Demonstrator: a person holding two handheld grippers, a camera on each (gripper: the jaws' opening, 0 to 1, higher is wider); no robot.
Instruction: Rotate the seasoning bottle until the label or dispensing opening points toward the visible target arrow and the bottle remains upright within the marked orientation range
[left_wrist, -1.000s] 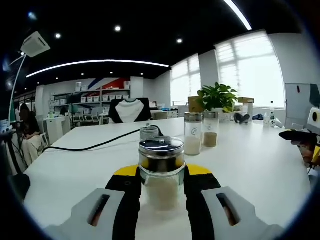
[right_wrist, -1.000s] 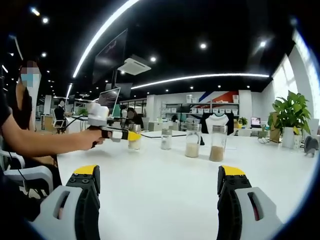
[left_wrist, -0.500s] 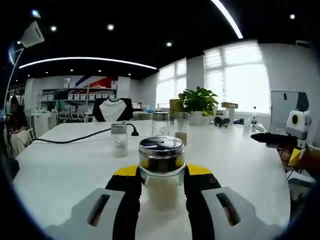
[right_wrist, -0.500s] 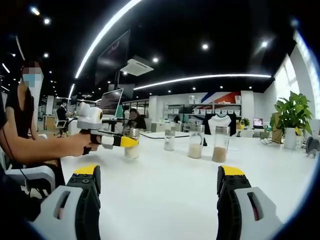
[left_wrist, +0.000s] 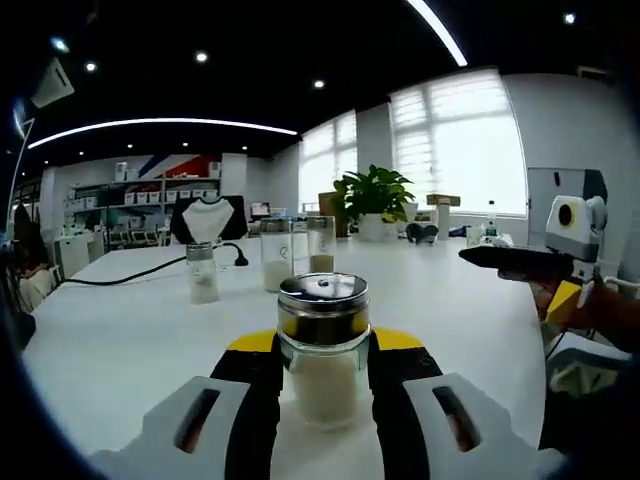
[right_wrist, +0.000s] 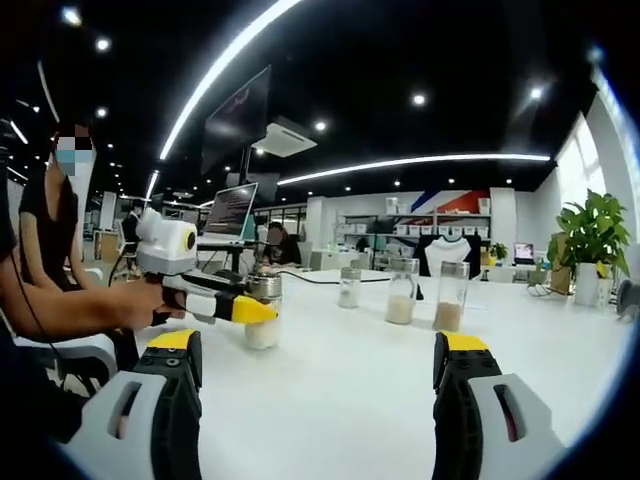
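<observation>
In the left gripper view, the left gripper (left_wrist: 322, 375) pinches the upright seasoning bottle (left_wrist: 322, 340) between its jaws, over the white table (left_wrist: 120, 330). The right gripper view shows that bottle from the side, with the right gripper (right_wrist: 315, 400) spread, holding nothing, well apart from it.

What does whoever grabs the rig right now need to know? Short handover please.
Left gripper: shut on the seasoning bottle, which stands upright between its jaws; in the right gripper view the bottle looks to be on the white table.
Right gripper: open, holding nothing, hovering over the table.
Three other jars stand further back on the table, with a black cable beyond.
Done: bottle gripped, upright.
Left: I see no target arrow or orientation marks, so alignment can't be confirmed. Find the arrow, finish the turn, then release with the bottle upright.
</observation>
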